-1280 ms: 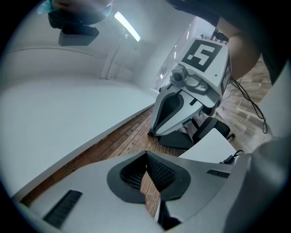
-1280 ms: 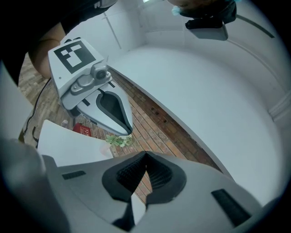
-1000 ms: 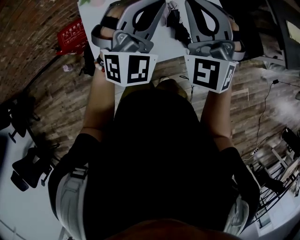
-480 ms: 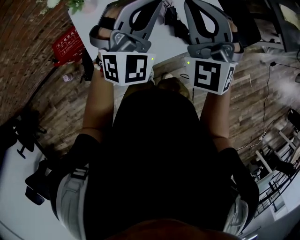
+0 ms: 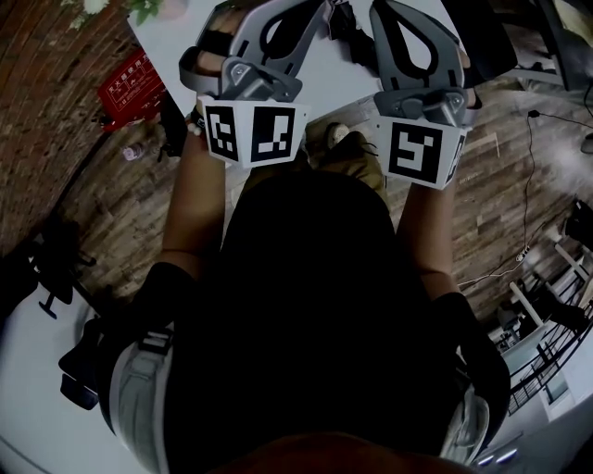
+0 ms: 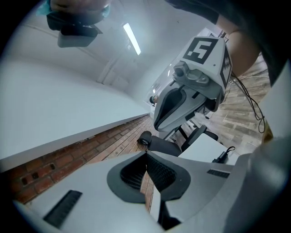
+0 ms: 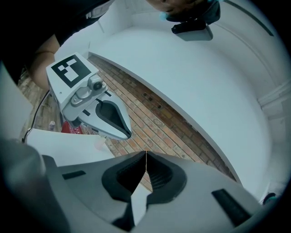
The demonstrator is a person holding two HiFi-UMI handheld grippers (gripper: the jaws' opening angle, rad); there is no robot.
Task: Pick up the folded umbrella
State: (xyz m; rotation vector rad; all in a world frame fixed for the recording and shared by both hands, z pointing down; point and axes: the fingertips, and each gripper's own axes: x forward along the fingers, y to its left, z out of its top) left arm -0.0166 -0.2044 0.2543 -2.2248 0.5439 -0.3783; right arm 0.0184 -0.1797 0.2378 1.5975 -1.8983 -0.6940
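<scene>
Both grippers are held up level, side by side, over the near edge of a white table [image 5: 320,69]. My left gripper [image 5: 313,7] is shut and empty; its tips [image 6: 146,152] meet with nothing between them. The right gripper [image 5: 382,7] is also shut and empty, its jaws closed to a thin line [image 7: 146,152]. On the table between the two lies a dark folded thing [image 5: 343,30], largely hidden by the jaws; I take it for the folded umbrella but cannot tell for sure. A small black item with a loop [image 6: 223,157] shows on the table in the left gripper view.
A red printed box [image 5: 130,81] lies on the floor left of the table, and flowers [image 5: 139,7] stand at the table's far left corner. A black office chair [image 6: 168,143] stands beyond the table. Cables [image 5: 528,185] run over the wooden floor at right.
Both grippers have sunk a little together and tilted slightly, still shut. The head view has shifted, so a shoe now shows under the table edge.
</scene>
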